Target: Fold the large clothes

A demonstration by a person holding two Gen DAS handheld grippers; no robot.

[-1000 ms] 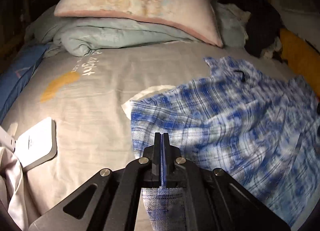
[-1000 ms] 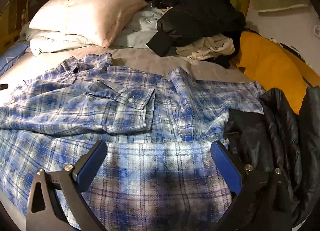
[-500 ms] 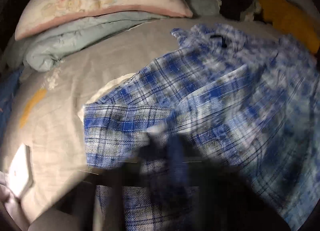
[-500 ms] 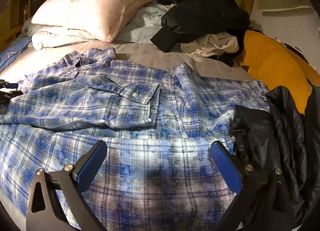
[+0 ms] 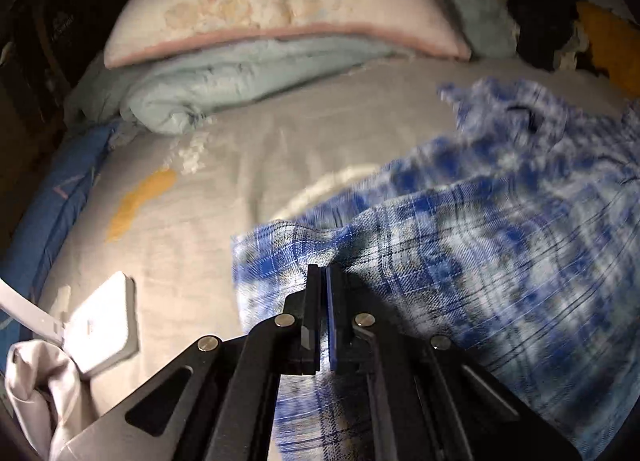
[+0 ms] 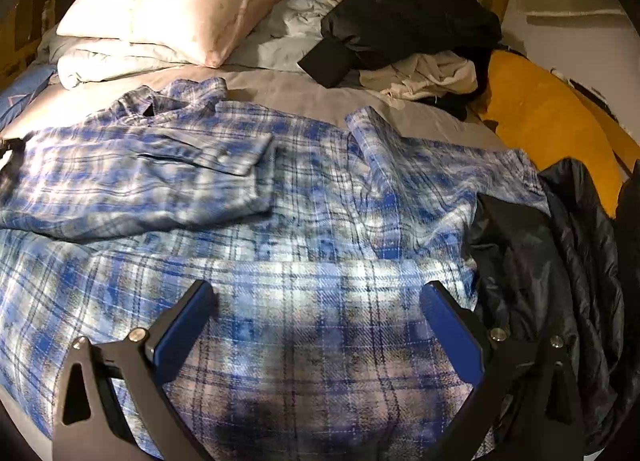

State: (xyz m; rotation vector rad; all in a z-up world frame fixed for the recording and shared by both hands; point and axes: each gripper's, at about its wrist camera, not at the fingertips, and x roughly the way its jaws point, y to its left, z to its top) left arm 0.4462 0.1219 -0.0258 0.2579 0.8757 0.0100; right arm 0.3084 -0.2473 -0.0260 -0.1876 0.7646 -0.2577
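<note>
I am at the bed (image 6: 304,91), the biggest thing here. It has a grey sheet. A pink pillow (image 5: 288,1) sits on a rolled pale blanket (image 5: 224,81) up at 12 o'clock. A heap of dark clothes (image 6: 400,1) is at 1 o'clock in the right view, and a black puffy jacket (image 6: 560,261) lies at 3 o'clock, touching the shirt's edge.

The blue plaid shirt (image 6: 320,221) is spread out in the middle of the bed. A second ago the left side lay flatter and further out. Now one sleeve (image 6: 160,181) lies folded across the body, at 10 o'clock in the right view. The side edge is bunched up and lifted by my left tool (image 5: 323,273). I think this means the first side fold is partly done, and the right side is not folded yet.

My left tool is squeezed almost shut. Plaid cloth goes in between its two pads, so it has a pinch of the shirt's left edge. The view is blurry, but the cloth clearly comes out below the tips.

My right tool (image 6: 318,305) is wide open. It hangs above the bottom part of the shirt and holds nothing. I cannot tell if it touches the cloth.

A small white box (image 5: 104,325) sits at 8 o'clock in the left view.
</note>
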